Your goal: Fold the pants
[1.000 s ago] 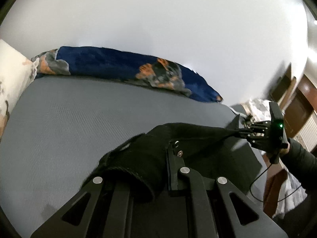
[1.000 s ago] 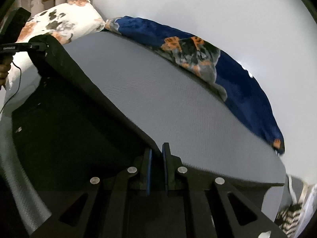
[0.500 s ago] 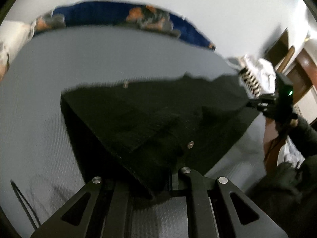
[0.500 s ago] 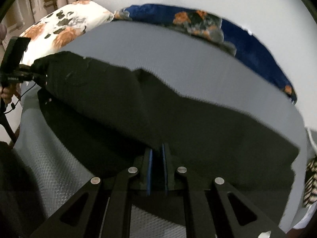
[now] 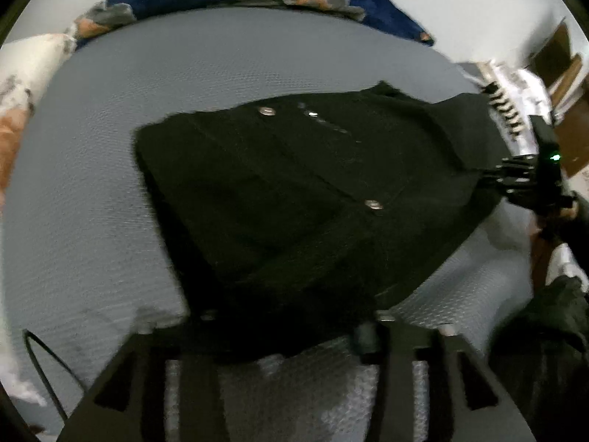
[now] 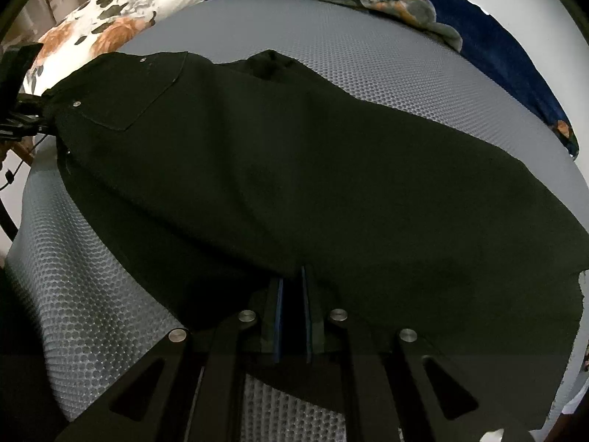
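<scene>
Black pants (image 5: 313, 191) lie spread flat on the grey mattress (image 5: 92, 184), waist end with metal rivets toward the left wrist camera. My left gripper (image 5: 291, 328) hovers at the near waist edge; its jaws are opening, with the cloth edge lying between the spread fingers and no pad pressing it. In the right wrist view the pants (image 6: 294, 169) stretch across the mattress (image 6: 368, 62), and my right gripper (image 6: 292, 280) is shut on their near edge. The right gripper (image 5: 515, 176) also shows at the pants' far right corner, and the left gripper (image 6: 25, 110) at the left edge.
A floral pillow (image 6: 110, 18) lies at the bed's left end and a blue patterned blanket (image 6: 478, 18) along the wall side. Brown furniture (image 5: 563, 59) stands past the right end. A thin cable (image 5: 48, 368) hangs at lower left. A person's dark sleeve (image 5: 563, 313) is near.
Both grippers came down and laid the hanging pants flat on the mattress. The left jaws, shut on the waist before, have spread apart; the right stays shut on the cloth.
</scene>
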The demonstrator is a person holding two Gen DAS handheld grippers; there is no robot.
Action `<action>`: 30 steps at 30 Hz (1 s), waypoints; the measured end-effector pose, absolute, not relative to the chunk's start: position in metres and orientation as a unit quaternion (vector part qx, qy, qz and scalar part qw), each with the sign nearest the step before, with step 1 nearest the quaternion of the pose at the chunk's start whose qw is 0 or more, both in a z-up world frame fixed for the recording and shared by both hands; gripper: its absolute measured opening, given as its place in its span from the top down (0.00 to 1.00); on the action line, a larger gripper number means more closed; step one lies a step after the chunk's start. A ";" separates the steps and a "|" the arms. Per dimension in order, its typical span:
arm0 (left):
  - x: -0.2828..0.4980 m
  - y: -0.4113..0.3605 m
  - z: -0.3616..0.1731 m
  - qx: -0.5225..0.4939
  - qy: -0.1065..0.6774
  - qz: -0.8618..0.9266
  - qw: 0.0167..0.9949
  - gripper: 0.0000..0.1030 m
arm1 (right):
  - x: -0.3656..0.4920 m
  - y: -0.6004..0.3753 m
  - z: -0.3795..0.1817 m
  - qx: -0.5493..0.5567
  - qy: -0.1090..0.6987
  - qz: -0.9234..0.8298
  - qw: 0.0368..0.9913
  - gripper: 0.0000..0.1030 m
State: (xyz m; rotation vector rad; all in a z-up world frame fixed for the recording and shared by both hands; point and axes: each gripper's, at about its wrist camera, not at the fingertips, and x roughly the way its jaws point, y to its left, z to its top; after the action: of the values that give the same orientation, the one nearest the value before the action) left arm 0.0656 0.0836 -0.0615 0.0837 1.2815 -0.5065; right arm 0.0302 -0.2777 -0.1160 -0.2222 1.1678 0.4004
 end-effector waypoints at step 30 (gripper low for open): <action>0.026 0.152 -0.043 -0.304 0.668 -0.073 0.675 0.24 | 0.028 -0.282 -0.119 -0.087 0.531 0.198 0.819 0.90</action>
State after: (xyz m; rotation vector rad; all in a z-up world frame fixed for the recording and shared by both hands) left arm 0.0263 0.1519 -0.0433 -0.6844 1.5017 -0.1634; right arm 0.0281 -0.2824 -0.1189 -0.1861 1.1303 0.4224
